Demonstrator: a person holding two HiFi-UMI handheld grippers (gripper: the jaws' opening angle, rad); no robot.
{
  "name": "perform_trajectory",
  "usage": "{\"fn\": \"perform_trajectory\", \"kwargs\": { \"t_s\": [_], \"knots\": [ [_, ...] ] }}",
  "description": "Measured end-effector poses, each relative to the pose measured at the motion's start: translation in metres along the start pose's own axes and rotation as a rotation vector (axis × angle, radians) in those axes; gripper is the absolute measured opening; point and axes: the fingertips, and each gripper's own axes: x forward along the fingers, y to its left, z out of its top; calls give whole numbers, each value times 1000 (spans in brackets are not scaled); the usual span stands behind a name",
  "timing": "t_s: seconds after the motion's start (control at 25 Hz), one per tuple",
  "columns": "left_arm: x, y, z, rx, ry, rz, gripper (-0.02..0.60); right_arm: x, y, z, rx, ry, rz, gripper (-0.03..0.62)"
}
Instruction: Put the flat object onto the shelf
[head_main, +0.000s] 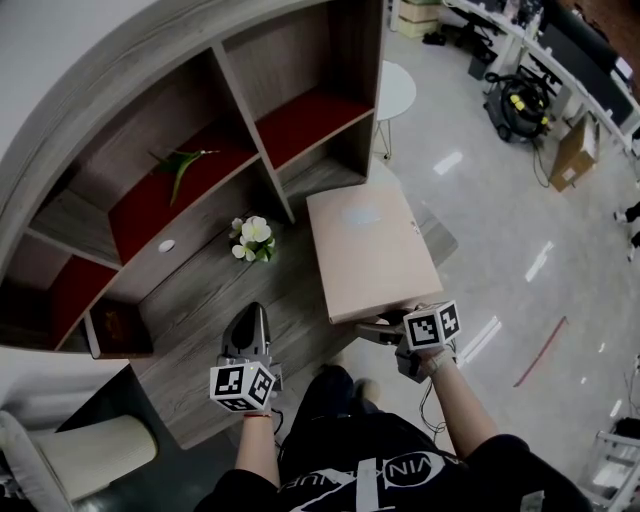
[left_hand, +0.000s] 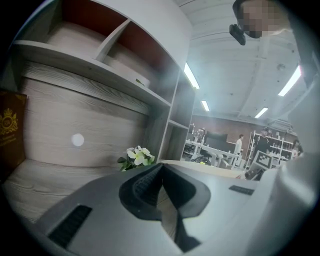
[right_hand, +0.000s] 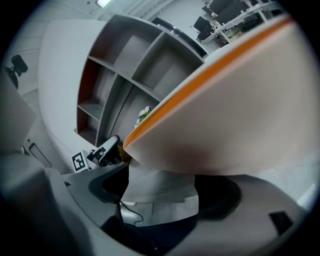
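The flat object (head_main: 370, 250) is a pale pink-beige board with an orange edge (right_hand: 240, 110). It lies on the shelf unit's wooden counter (head_main: 200, 290), and its near end sticks out past the counter's front edge. My right gripper (head_main: 385, 330) is at that near edge with its jaws (right_hand: 160, 185) spread wide. The board's end hangs just above and between them, and the pads do not press on it. My left gripper (head_main: 250, 325) rests low over the counter to the left, its jaws (left_hand: 165, 192) closed together on nothing.
A white flower sprig (head_main: 253, 238) lies on the counter just left of the board. A brown book (head_main: 118, 328) leans at the counter's far left. Green leaves (head_main: 180, 165) sit in a red-lined compartment. A round white table (head_main: 395, 90) and office clutter stand on the floor beyond.
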Motion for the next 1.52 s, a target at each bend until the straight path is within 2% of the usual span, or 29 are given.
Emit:
{"fn": "perform_trajectory", "kwargs": {
  "t_s": [0.16,0.36,0.56,0.76,0.96,1.04,1.12,1.52],
  "knots": [
    [-3,2,-1,-4,-1,4,5,4,-14,-11,-33,29,-95,317],
    [-5,3,-3,-10,-1,7,5,11,-25,-16,-23,31,-155,199],
    [-8,5,-5,-12,3,13,5,18,-27,-16,23,25,-158,173],
    [-9,6,-5,-16,-2,19,5,22,-29,-12,91,15,-155,119],
    [-13,4,-7,-19,-3,21,5,20,-32,-15,103,27,-175,61],
    [-14,3,-6,-20,-6,21,5,18,-30,-14,116,10,-165,21],
    [-16,3,-6,-21,-9,22,5,16,-27,-13,122,-1,-154,11],
    [-21,-7,-5,-23,-21,12,5,-2,-6,-7,-11,-34,-135,9]
  ]
}}
